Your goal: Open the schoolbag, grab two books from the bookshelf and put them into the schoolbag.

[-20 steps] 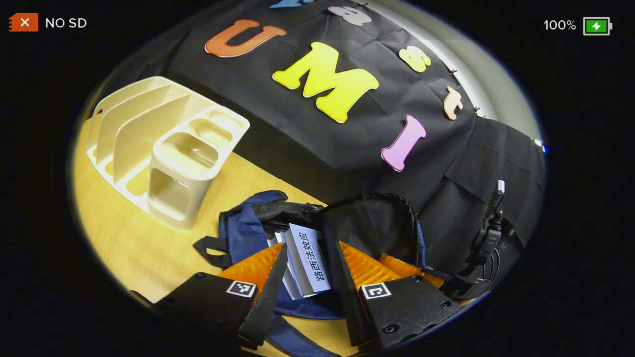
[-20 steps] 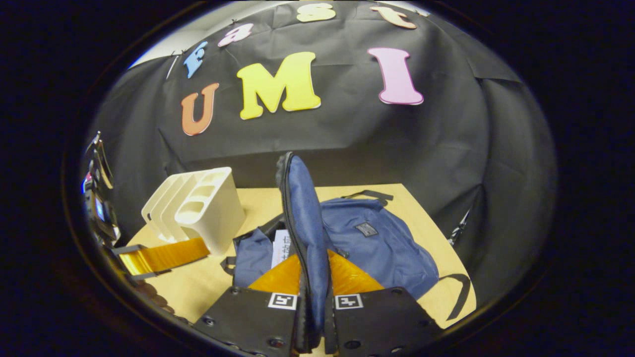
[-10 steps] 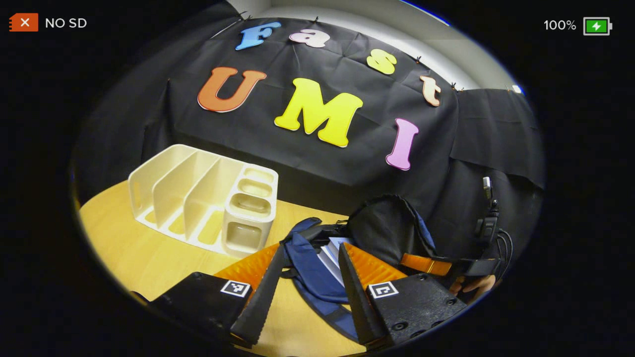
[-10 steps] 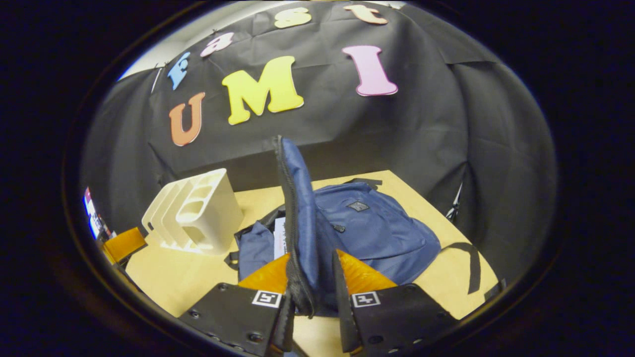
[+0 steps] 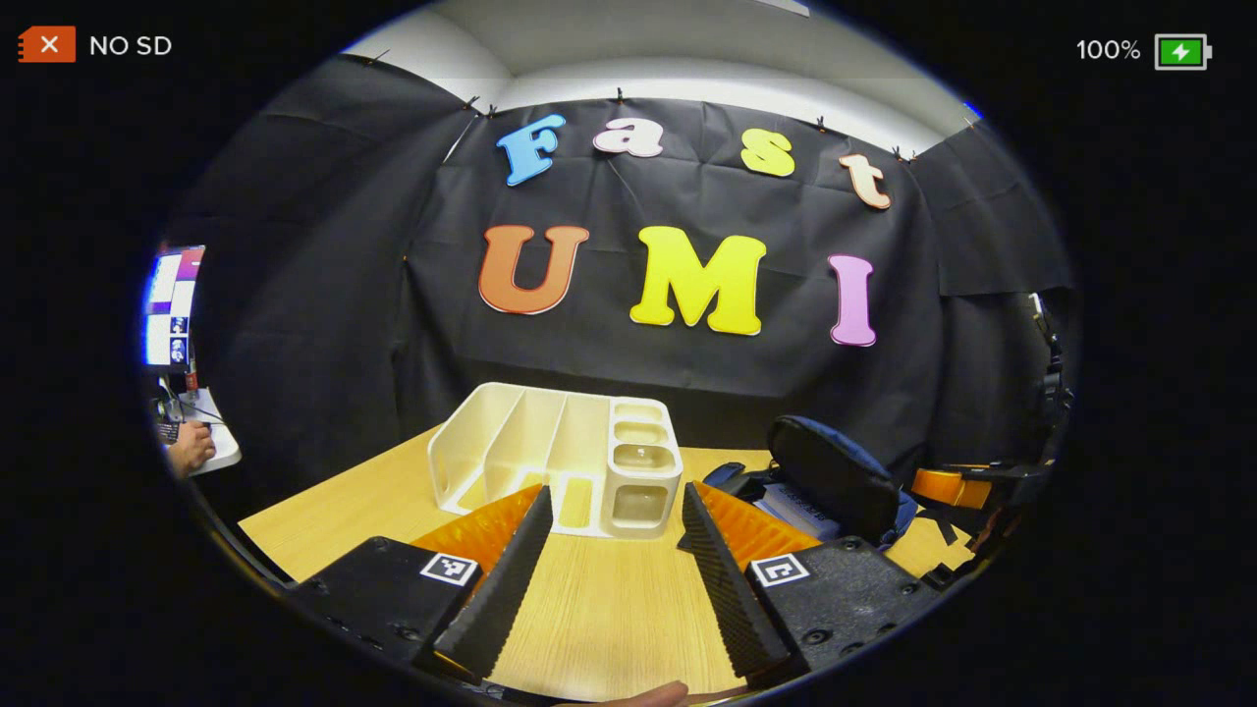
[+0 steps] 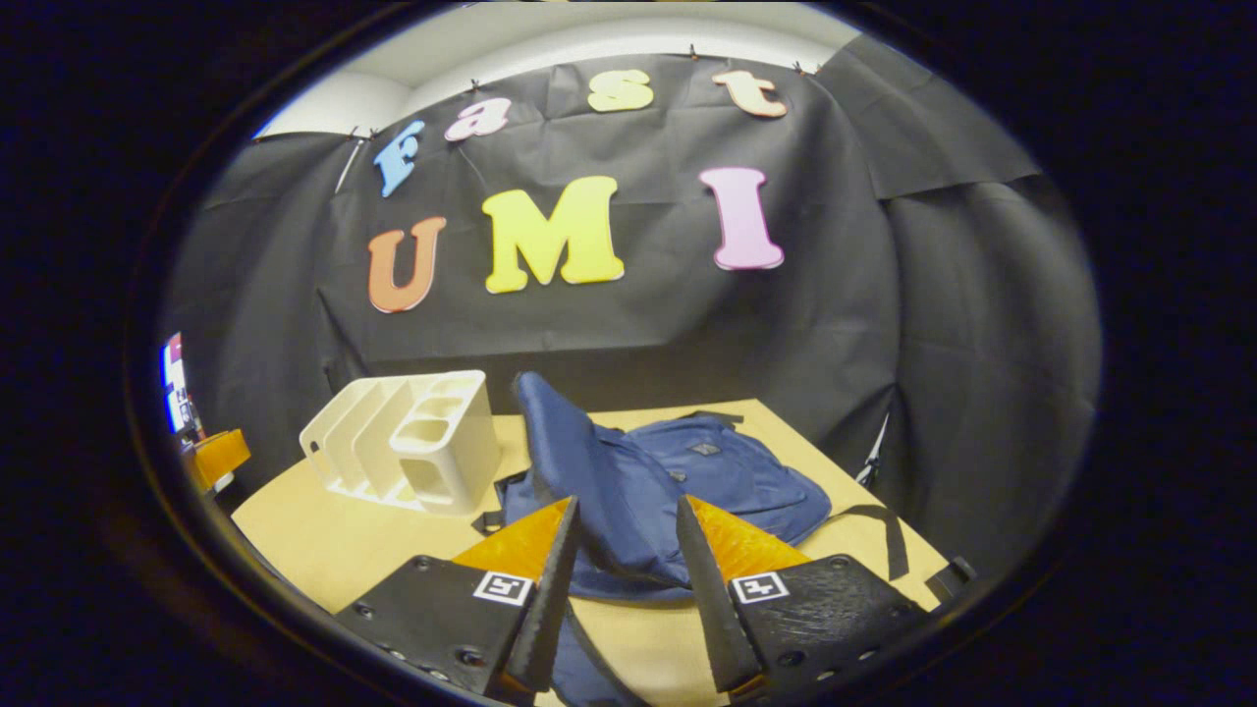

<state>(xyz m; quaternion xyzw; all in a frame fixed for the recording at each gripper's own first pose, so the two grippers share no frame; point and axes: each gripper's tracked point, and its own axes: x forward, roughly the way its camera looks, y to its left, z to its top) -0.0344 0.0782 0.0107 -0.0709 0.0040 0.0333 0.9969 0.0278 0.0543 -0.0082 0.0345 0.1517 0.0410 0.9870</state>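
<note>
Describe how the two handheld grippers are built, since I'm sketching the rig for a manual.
The left gripper and the right gripper look alike: two flat black plates with screw heads, each bearing a small square black-and-white marker, and long tapering fingers with ribbed inner faces. No cables or sleeves are visible.

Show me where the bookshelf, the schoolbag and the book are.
bookshelf (image 5: 550,447): left gripper view, on a divider wall.
schoolbag (image 6: 732,471): right gripper view, on its front panel.
book (image 5: 800,506): left gripper view, on its cover.
</note>
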